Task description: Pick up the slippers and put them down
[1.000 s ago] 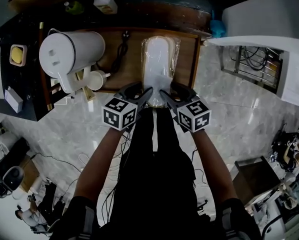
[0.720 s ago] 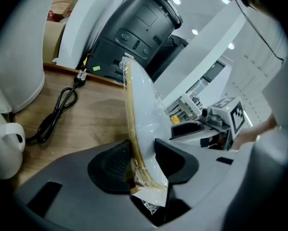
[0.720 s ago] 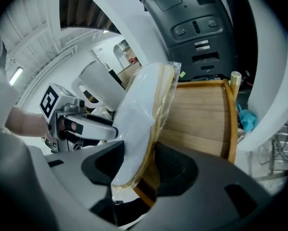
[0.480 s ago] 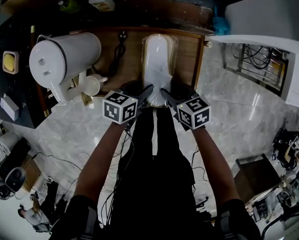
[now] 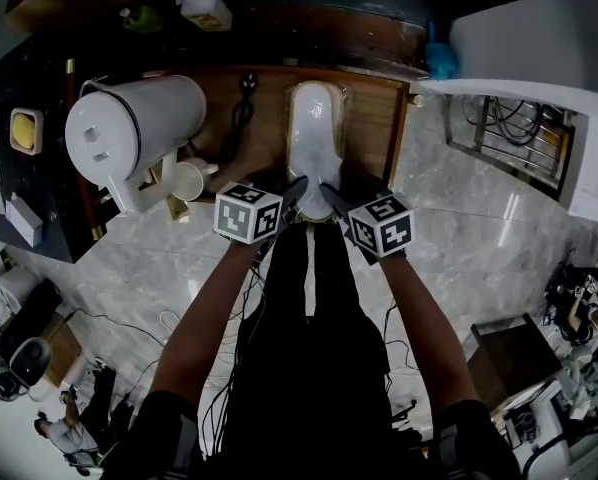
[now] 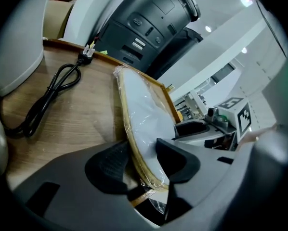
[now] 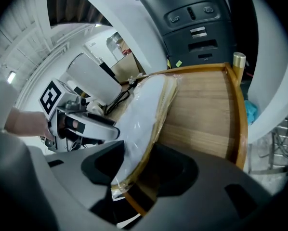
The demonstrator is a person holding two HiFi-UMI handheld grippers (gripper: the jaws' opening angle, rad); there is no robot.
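A pair of white slippers (image 5: pixel 314 138) with tan soles, wrapped in clear plastic, lies lengthwise on the wooden table (image 5: pixel 374 118). Both grippers grip its near end. My left gripper (image 5: pixel 295 190) has the pack's heel (image 6: pixel 144 114) between its pads; the jaws are opening, with the pads still against the tan edge and the white top. My right gripper (image 5: pixel 331 194) is shut on the same end from the other side, the slippers (image 7: pixel 144 109) wedged between its pads. In each gripper view I see the other gripper beside the pack: the right one (image 6: pixel 216 124), the left one (image 7: pixel 81 124).
A large white jug (image 5: pixel 134 128) stands at the table's left with a white cup (image 5: pixel 191 180) beside it. A black power cable (image 5: pixel 241 108) lies on the wood left of the slippers. The table has a raised wooden rim (image 7: pixel 240 114). Marble floor surrounds it.
Both grippers have sunk together with the slippers, which now lie lower, on the wooden table. The left jaws stand a little wider.
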